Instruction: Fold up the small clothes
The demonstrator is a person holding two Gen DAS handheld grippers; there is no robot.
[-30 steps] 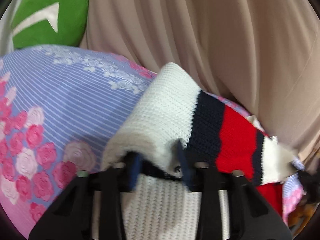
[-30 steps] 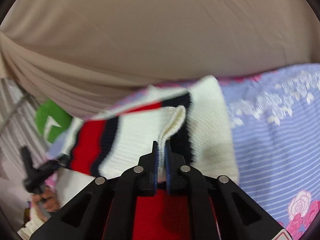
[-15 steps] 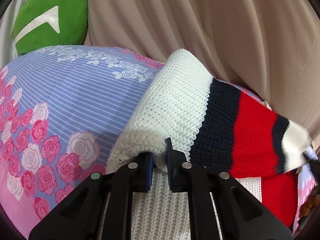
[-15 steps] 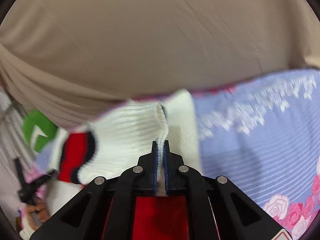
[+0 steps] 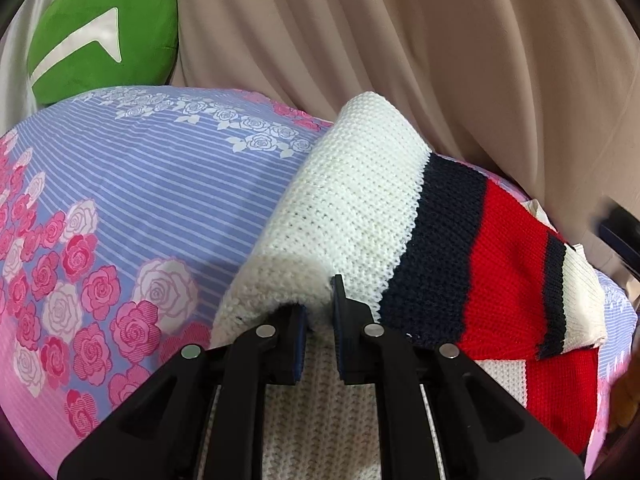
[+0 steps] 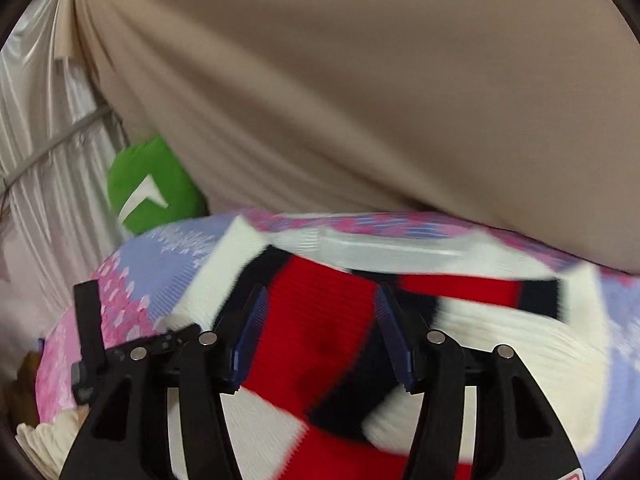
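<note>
A small knit sweater [image 5: 360, 208], white with navy and red stripes, lies on a bed. Its sleeve [image 5: 500, 276] is folded across the body. My left gripper [image 5: 318, 324] is shut on a white fold of the sweater at its left edge. In the right wrist view the same sweater [image 6: 320, 320] lies below my right gripper [image 6: 320, 332], which is open and empty, with its jaws wide apart over the red stripe. This view is blurred by motion.
The bed has a purple striped sheet with pink roses [image 5: 132, 216]. A beige curtain [image 5: 400, 40] hangs behind the bed. A green cushion [image 5: 104, 32] lies at the far left corner and also shows in the right wrist view [image 6: 152, 188].
My right gripper has opened and let go of the white sleeve cuff, which now lies across the sweater. My left gripper closed on the white fold and still holds it.
</note>
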